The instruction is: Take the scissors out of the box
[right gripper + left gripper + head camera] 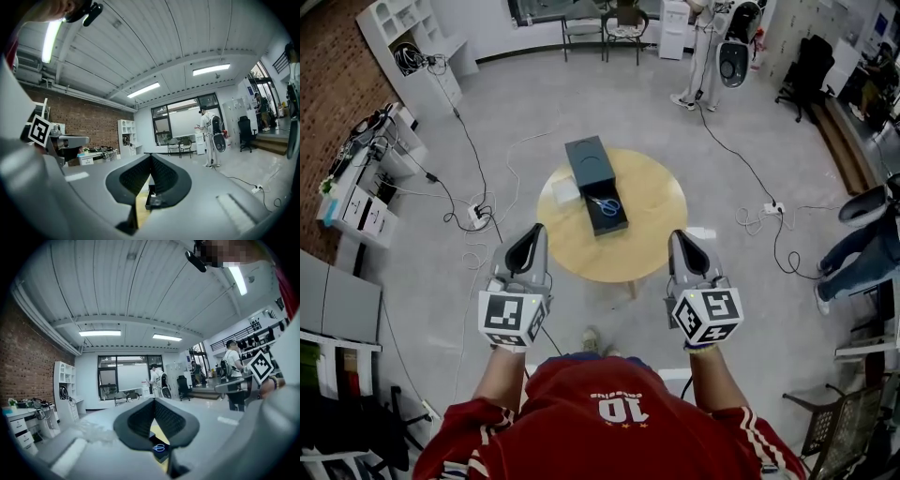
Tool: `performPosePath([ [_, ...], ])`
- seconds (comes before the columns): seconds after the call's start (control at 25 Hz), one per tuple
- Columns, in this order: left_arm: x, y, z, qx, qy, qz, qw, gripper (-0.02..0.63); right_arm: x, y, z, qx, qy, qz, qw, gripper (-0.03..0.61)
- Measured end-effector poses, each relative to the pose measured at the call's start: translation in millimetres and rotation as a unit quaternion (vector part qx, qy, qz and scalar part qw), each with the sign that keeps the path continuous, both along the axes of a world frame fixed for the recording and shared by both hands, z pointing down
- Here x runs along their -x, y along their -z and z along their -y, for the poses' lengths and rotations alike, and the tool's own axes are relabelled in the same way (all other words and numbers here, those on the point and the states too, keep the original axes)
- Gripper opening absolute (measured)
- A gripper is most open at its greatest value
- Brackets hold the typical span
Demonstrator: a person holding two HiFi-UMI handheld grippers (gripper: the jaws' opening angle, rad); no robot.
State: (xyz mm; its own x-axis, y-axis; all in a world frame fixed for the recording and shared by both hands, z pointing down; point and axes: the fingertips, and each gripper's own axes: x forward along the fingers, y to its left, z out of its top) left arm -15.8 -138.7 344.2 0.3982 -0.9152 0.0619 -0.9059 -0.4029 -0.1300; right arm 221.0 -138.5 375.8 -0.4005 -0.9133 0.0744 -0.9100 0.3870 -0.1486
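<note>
A dark box (609,211) lies open on the round wooden table (652,234), with blue-handled scissors (607,206) resting in it. Its lid (589,161) lies just behind it. My left gripper (536,228) hovers at the table's near left edge with its jaws meeting at the tips and nothing between them. My right gripper (677,234) is at the near right edge, also shut and empty. Both sit short of the box. In the left gripper view the scissors (160,447) show below the closed jaws. In the right gripper view the box (151,197) shows below them.
A small white item (566,190) lies on the table left of the box. Cables and a power strip (476,214) run across the floor to the left. A person (705,47) stands at the back, and another sits at the right (862,253). Desks line the left wall.
</note>
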Motion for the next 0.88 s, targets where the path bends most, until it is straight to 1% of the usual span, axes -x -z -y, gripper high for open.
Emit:
performPosePath([
  [0.2, -1.5, 2.0, 25.5, -0.006, -0.018, -0.008, 0.9998, 0.003, 6.5, 7.1, 17.7, 0.001, -0.007, -0.017, 1.0, -0.002],
  [0.36, 7.2, 3.0, 41.4, -0.006, -0.032, -0.025, 0.9992, 0.003, 20.9, 11.2, 29.4, -0.001, -0.01, -0.024, 1.0, -0.002],
  [0.64, 23.5, 2.7, 66.6, -0.01, -0.057, -0.038, 0.9976, 0.003, 43.9, 12.9, 44.2, -0.004, -0.021, -0.037, 0.999, -0.002],
  [0.88, 38.3, -0.1, 74.3, -0.011, -0.072, -0.047, 0.9962, 0.003, 62.5, 15.9, 47.8, -0.006, -0.027, -0.044, 0.999, -0.002],
])
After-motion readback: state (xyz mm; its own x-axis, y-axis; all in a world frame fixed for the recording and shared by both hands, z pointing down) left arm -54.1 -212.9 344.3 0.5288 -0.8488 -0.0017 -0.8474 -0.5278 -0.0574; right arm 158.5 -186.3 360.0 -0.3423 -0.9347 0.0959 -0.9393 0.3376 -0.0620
